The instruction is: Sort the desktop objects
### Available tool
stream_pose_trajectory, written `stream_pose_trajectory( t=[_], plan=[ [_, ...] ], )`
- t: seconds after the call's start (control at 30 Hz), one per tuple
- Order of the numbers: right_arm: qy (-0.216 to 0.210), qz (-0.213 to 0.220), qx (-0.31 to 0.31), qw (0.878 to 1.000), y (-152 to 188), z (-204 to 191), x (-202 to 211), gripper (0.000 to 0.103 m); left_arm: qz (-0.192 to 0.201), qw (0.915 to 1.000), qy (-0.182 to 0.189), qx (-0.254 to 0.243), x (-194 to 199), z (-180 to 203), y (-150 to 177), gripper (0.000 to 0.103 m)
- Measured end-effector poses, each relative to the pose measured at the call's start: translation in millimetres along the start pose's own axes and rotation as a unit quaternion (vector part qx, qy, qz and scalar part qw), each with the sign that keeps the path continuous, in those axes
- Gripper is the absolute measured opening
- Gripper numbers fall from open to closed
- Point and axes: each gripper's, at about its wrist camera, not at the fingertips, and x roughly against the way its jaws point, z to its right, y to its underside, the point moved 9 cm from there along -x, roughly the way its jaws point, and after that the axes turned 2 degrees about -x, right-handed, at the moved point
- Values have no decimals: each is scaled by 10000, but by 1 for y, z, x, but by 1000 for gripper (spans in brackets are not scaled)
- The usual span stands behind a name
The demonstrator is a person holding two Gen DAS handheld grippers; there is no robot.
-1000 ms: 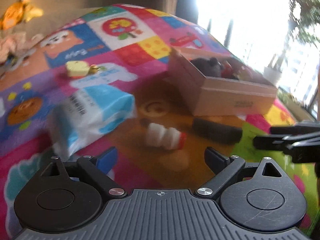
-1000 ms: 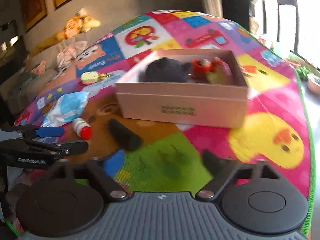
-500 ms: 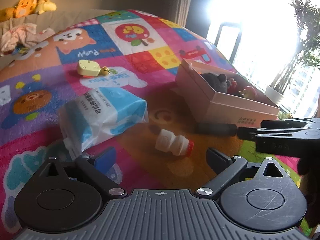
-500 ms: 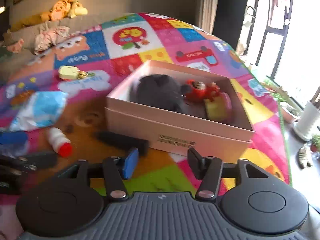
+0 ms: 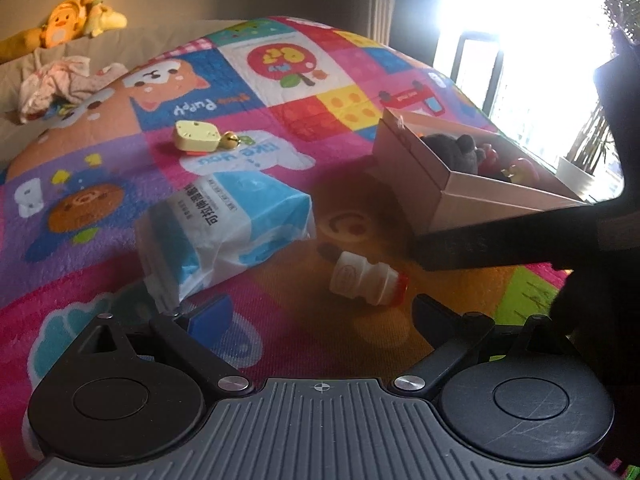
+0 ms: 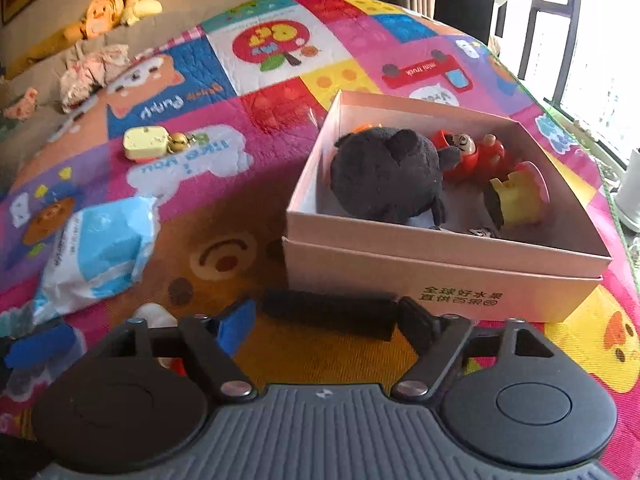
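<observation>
Right tool (image 6: 326, 320) hangs low over the play mat (image 6: 280, 80), fingers spread, a black bar (image 6: 328, 314) lying crosswise between them, pads not pressing it. Just behind sits the pink box (image 6: 440, 276), holding a black plush (image 6: 386, 176), a red figure (image 6: 468, 154) and a yellow toy (image 6: 516, 198). Off left: blue tissue pack (image 6: 94, 250), yellow tag (image 6: 144, 143).

Box (image 6: 440, 280): pink cardboard, open, on the play mat's right half; holds a dark plush (image 6: 388, 176), red toys.
Black bar (image 6: 332, 314): flat, against the box's near wall.
Bottle (image 5: 366, 282): white, red-capped, lying down.
Tissue pack (image 5: 232, 224): blue-white, left of bottle.
Yellow tag (image 5: 196, 135): farther back.
</observation>
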Motion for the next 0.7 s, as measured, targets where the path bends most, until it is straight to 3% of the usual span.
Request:
stream_pose_trajectory(
  t=[0.03, 0.1, 0.17, 0.3, 0.37, 0.43, 0.5, 0.57, 0.7],
  plan=[
    [-14, -2, 16, 10000, 1, 2, 1, 65, -3, 10000, -1, 1, 0, 0, 0, 99],
    [-29, 35, 44, 10000, 4, 7, 8, 45, 4, 10000, 8, -9, 0, 0, 0, 99],
    [-149, 60, 94, 9998, 7, 14, 18, 36, 42, 10000, 60, -48, 1, 1, 0, 99],
    [-314, 121, 334, 9989, 21, 30, 38, 36, 224, 9992, 264, -197, 6, 8, -4, 99],
    [-415, 207, 467, 9978, 30, 35, 49, 37, 210, 9984, 311, -420, 4, 15, -6, 99],
    [-400, 385, 627, 9965, 38, 40, 59, 48, 195, 9972, 260, -667, 0, 22, -8, 99],
    [-342, 565, 707, 9953, 45, 44, 68, 68, 152, 9959, 264, -851, -6, 27, -12, 96],
    [-349, 676, 678, 9948, 49, 48, 74, 70, 33, 9952, 210, -954, -17, 29, -15, 85],
    [-420, 663, 537, 9955, 50, 52, 75, 70, -161, 9948, 149, -996, -29, 28, -15, 48]
  ],
)
